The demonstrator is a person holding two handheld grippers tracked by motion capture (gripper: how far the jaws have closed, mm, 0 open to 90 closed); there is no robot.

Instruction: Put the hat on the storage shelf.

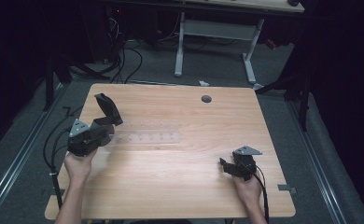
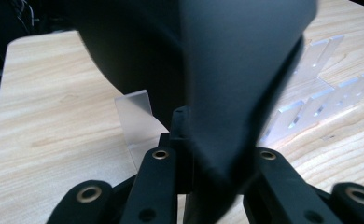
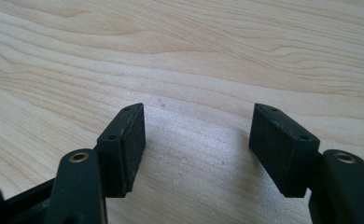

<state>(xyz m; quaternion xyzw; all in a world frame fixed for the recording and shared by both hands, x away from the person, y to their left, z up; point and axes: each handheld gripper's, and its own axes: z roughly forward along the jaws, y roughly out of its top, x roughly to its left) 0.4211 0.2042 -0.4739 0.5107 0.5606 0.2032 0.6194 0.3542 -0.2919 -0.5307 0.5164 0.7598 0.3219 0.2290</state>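
Gripping a black, matte, scoop-shaped object, the left gripper has its jaws closed on the object's lower end; the object rises up and away from the jaws, above the far-left part of the worktop. In the left gripper view the object appears blurred and very close. A clear acrylic rack with a row of slots lies flat on the worktop just beside the left gripper, toward the centre; its slotted ribs show behind the object. The right gripper rests low at the near-right, well apart from the rack. Its jaws stand wide apart with bare wood between the pads.
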